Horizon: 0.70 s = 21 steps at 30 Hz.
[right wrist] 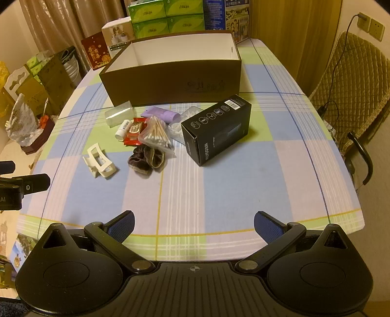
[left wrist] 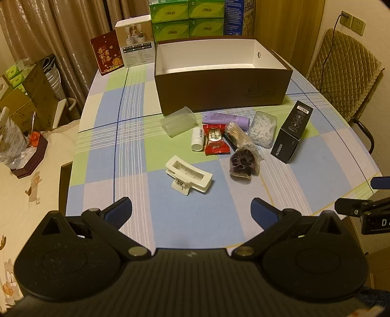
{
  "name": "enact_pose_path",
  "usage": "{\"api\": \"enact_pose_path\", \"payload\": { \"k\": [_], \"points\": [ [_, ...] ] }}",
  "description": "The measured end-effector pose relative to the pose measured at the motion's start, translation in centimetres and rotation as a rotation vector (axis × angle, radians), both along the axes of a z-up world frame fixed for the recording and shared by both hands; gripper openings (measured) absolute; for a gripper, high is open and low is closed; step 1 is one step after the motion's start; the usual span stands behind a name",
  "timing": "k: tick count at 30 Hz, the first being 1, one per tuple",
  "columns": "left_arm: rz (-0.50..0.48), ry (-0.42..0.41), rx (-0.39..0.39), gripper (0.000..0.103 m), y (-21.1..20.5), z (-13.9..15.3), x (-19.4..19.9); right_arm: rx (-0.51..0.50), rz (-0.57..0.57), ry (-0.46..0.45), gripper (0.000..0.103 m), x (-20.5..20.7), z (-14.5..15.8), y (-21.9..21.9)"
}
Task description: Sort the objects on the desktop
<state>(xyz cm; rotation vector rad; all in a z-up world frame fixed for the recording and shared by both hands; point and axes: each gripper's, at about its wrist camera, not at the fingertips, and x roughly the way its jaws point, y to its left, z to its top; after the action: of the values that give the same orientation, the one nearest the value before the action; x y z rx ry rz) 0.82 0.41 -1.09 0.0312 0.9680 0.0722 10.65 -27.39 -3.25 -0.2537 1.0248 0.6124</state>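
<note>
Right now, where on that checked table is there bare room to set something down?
Bare cloth runs along the near edge, between the hand-held grippers and the white hair clip. The right side past the black carton is free too. It is crowded in front of the brown box, around the red sachet and cotton swabs.

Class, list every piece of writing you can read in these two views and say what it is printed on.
"FLYCO" (trailing characters unclear): end face of the black rectangular carton.
Red candy wrapper, red tin, green tissue boxes, brown open box: print blurred, unreadable.
</note>
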Motion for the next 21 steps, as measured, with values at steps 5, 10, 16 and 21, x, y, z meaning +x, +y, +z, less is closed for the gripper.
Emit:
{"api": "enact_pose_path", "payload": {
  "k": [5,10,16,21],
  "points": [
    [0.005,0.005,-0.001,0.102,0.18,-0.15,0.34,0.0,0.001,0.0,0.101,0.05,0.01,0.05],
    [0.011,0.012,-0.002,0.102,0.38,-0.21,0.56,-0.004,0.003,0.004,0.101,0.3,-0.09,0.24],
    [0.013,0.015,-0.001,0.102,0.48,-0.33,0.68,-0.007,0.006,0.005,0.101,0.45,-0.14,0.44],
    [0.014,0.019,0.0,0.102,0.46,-0.31,0.87,-0.008,0.006,0.006,0.101,0.54,-0.19,0.47]
  ]
}}
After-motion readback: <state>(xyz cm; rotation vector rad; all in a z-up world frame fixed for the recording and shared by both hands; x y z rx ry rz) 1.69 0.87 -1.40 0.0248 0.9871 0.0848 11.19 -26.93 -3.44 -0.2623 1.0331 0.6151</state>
